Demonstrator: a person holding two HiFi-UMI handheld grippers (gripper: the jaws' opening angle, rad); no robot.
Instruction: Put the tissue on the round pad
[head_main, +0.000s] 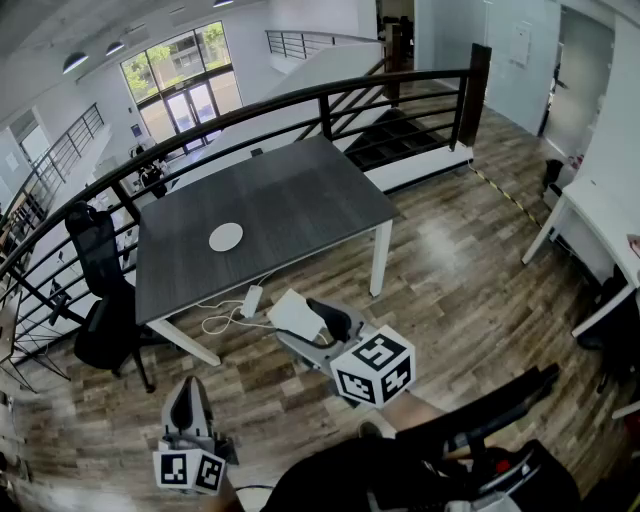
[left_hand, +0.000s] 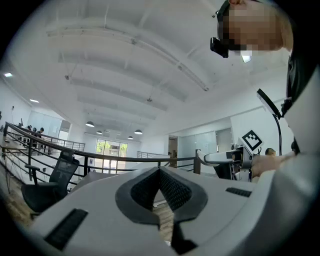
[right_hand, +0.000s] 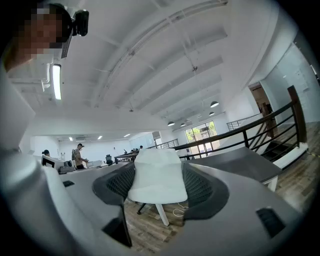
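A white round pad (head_main: 226, 237) lies on the dark grey table (head_main: 300, 190), toward its left front part. My right gripper (head_main: 308, 322) hovers over the wooden floor in front of the table, shut on a white folded tissue (head_main: 293, 312). In the right gripper view the tissue (right_hand: 158, 175) fills the gap between the black pads (right_hand: 200, 187), and the table edge shows beyond it. My left gripper (head_main: 186, 392) hangs lower left, near the floor, far from the table. Its pads (left_hand: 172, 192) meet with nothing between them.
A black office chair (head_main: 100, 300) stands at the table's left front corner. A white cable with an adapter (head_main: 250, 300) lies on the floor under the table's front edge. A dark railing (head_main: 330, 100) runs behind the table. A white desk (head_main: 600, 215) stands at right.
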